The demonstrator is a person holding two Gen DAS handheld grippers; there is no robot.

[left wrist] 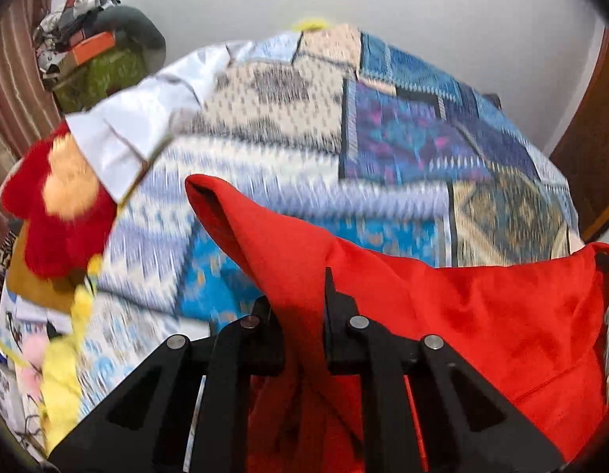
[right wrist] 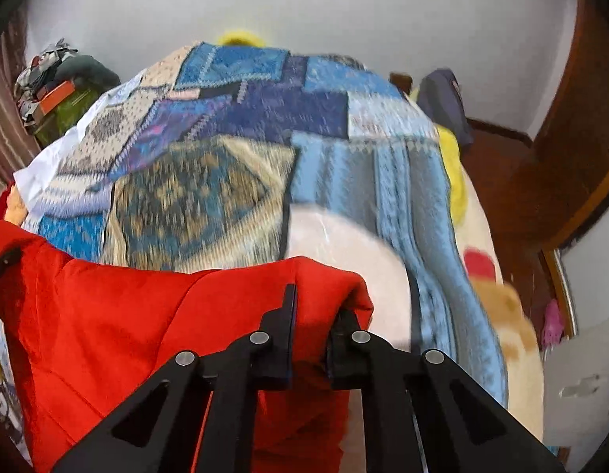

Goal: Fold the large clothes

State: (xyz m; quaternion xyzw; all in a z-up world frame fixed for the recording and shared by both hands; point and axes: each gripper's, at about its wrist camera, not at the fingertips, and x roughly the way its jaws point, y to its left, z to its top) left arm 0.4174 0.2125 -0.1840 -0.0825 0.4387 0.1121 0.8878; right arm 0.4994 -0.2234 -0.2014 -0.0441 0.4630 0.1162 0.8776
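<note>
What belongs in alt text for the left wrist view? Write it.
The left gripper is shut on a red garment, which is lifted over a bed with a blue patchwork bedspread. A red and tan plush toy lies at the left.

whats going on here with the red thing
A person is working with two handheld claws on a large red cloth garment over a bed covered by a blue patchwork-patterned bedspread. The left claw is shut on a bunched fold of the fabric, and the right claw is shut on another edge of it. The garment hangs stretched between the two, lifted off the bed, not yet folded. Both views are motion-blurred.
</note>
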